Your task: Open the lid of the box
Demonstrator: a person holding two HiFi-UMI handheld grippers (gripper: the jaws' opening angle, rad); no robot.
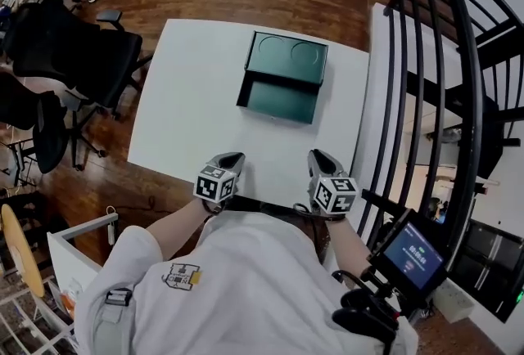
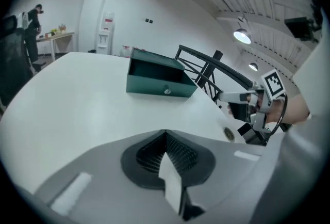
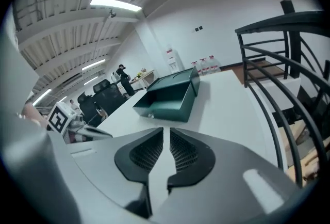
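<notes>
The dark green box (image 1: 282, 77) sits on the white table (image 1: 188, 108), towards its far side. Its lid (image 1: 288, 57) is swung back and the tray (image 1: 278, 100) stands uncovered. The same box (image 2: 161, 81) shows in the left gripper view, and the box (image 3: 167, 96) in the right gripper view, well ahead of the jaws. My left gripper (image 1: 231, 159) hovers at the table's near edge with its jaws pressed together on nothing (image 2: 166, 138). My right gripper (image 1: 319, 157) is level with it, a narrow gap between its jaws (image 3: 166, 138) and nothing in it.
A black stair railing (image 1: 442, 83) runs along the table's right side. Black office chairs (image 1: 74, 51) stand to the left on the wood floor. A small screen device (image 1: 413, 251) sits at my right hip. Bare table lies between the grippers and the box.
</notes>
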